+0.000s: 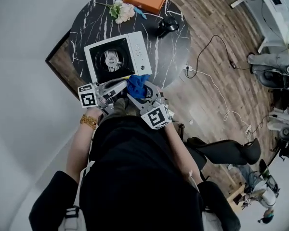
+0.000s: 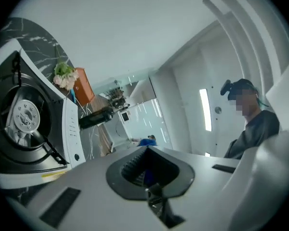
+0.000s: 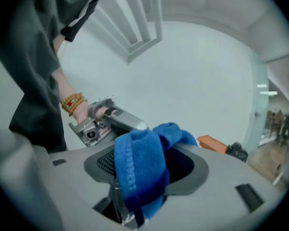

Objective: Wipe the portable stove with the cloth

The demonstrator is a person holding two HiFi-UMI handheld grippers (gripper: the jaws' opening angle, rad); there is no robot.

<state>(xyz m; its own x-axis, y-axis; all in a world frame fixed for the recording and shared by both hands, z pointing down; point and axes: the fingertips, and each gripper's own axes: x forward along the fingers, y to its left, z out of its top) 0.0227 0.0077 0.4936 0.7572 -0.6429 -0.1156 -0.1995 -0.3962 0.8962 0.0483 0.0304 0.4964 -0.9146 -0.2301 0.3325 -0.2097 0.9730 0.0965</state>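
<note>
Seen from above, a person stands at a round dark marble table (image 1: 176, 42). A white portable stove (image 1: 138, 52) with a black burner well sits on it, near the edge closest to the person. A blue cloth (image 1: 137, 84) hangs bunched in the air just in front of the stove, between the two grippers, and does not touch it.

The left gripper (image 1: 119, 86) has its jaws closed almost together. A sliver of blue shows between them, so it seems to pinch one edge of the cloth. The right gripper (image 1: 143, 95) has its jaws spread wide. The cloth lies draped loosely across the gap, and the pads do not press on it.

The cloth looks like soft, thick towelling, light and limp. It will likely sag and fold wherever it is not held. A gathered fold is probably a safer hold than a single thin edge, since it gives the jaws more to bite and leaves a pad for wiping.

The stove looks rigid but light, so it may slide under pressure. Its burner grate could snag the loops.
</note>
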